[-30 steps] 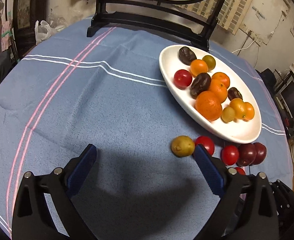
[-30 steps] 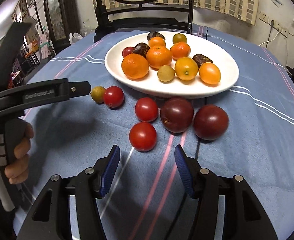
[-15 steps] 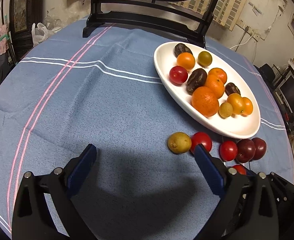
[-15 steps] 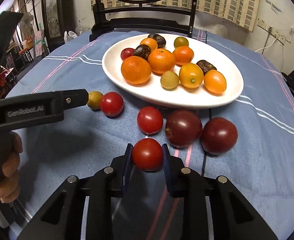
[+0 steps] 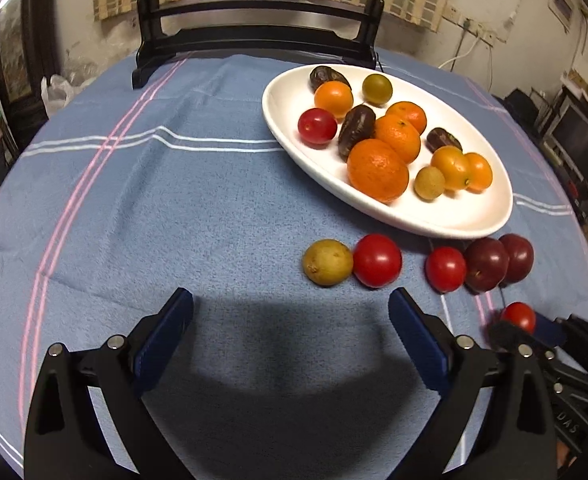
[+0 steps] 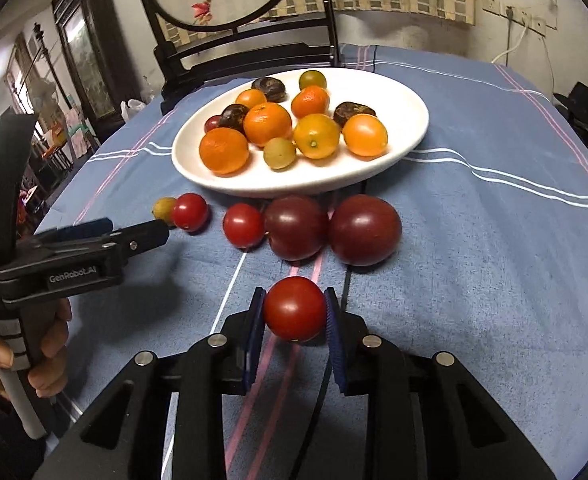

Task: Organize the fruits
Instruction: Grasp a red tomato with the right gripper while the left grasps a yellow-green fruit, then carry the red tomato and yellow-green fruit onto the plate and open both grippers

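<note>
My right gripper is shut on a red cherry tomato, its blue pads pressing both sides; the same tomato shows at the lower right of the left wrist view. The white oval plate holds oranges, kumquats, dates and small green and red fruits. On the cloth before the plate lie a yellow-green fruit, two red tomatoes and two dark red plums. My left gripper stands open over bare cloth, just short of the yellow-green fruit.
A blue cloth with pink and white stripes covers the round table. A dark wooden stand with a round screen rises at the far edge. A hand grips the left tool's handle at the left.
My right gripper moved up to the nearest red tomato, shut on it and drew it back a little from the plums. The left gripper stayed open, rolling slightly.
</note>
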### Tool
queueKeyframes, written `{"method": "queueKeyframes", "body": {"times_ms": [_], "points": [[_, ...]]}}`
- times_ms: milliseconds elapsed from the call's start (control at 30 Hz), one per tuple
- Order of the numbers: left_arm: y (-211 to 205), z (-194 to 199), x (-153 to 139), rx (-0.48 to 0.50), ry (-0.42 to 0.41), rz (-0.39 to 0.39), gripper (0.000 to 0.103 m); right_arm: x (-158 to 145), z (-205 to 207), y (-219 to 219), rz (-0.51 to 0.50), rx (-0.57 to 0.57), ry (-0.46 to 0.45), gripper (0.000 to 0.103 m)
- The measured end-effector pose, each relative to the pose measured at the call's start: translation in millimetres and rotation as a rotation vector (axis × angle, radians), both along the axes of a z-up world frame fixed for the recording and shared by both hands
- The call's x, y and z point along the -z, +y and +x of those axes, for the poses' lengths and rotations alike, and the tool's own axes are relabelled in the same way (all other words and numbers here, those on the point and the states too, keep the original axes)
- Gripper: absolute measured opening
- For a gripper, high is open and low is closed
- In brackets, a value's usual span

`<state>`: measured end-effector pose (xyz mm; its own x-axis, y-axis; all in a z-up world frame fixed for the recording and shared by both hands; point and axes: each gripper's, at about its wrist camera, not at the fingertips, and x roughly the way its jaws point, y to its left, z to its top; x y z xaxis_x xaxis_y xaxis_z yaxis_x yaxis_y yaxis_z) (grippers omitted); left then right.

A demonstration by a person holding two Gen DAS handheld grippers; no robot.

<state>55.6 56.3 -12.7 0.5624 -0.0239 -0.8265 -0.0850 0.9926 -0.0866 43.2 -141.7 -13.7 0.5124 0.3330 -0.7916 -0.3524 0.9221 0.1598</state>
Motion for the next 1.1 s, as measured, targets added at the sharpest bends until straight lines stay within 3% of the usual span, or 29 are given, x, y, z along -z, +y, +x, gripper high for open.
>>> {"method": "queueKeyframes", "body": {"times_ms": [200, 267, 300, 400, 467, 767, 800, 867, 900, 933, 1100], "points": [[-4.2, -5.3, -1.4, 0.069, -0.006, 0.045, 0.095, -0.6, -2.1, 3.4, -0.012, -0.018, -0.006, 0.029], [-3.7, -2.4, 4.0, 0.093, 0.033, 0.017, 0.075, -0.6, -1.6, 3.1, -0.007, -0.018, 0.000, 0.029], [-4.9, -0.6, 7.1, 0.107, 0.051, 0.019, 0.073, -0.8, -1.6, 3.0, -0.006, -0.020, 0.002, 0.029], [-10.7, 3.2, 8.0, 0.159, 0.030, 0.111, 0.074, -3.1, -3.2, 3.7, -0.003, -0.029, -0.001, 0.029], [-10.5, 6.5, 8.4, 0.195, -0.001, 0.128, 0.074, -5.2, -5.0, 4.5, 0.006, -0.038, -0.004, 0.029], [-8.0, 28.1, 9.7, 0.324, -0.055, 0.107, 0.073, -4.2, -5.9, 5.1, 0.008, -0.049, 0.016, 0.029], [-9.0, 29.0, 10.4, 0.339, -0.056, 0.102, 0.071, -4.0, -6.1, 5.2, 0.008, -0.051, 0.019, 0.030], [-10.8, 28.7, 9.6, 0.383, -0.061, 0.072, 0.050, -3.8, -6.5, 5.4, 0.014, -0.055, 0.024, 0.030], [-13.7, 26.5, 9.0, 0.405, -0.069, 0.071, 0.044, -3.7, -6.5, 5.5, 0.015, -0.056, 0.025, 0.030], [-18.0, 23.7, 8.4, 0.423, -0.076, 0.078, 0.031, -3.7, -6.6, 5.6, 0.014, -0.056, 0.024, 0.029], [-26.3, 16.3, 7.1, 0.402, -0.061, 0.112, 0.027, -3.6, -6.0, 5.2, 0.011, -0.049, 0.022, 0.030]]}}
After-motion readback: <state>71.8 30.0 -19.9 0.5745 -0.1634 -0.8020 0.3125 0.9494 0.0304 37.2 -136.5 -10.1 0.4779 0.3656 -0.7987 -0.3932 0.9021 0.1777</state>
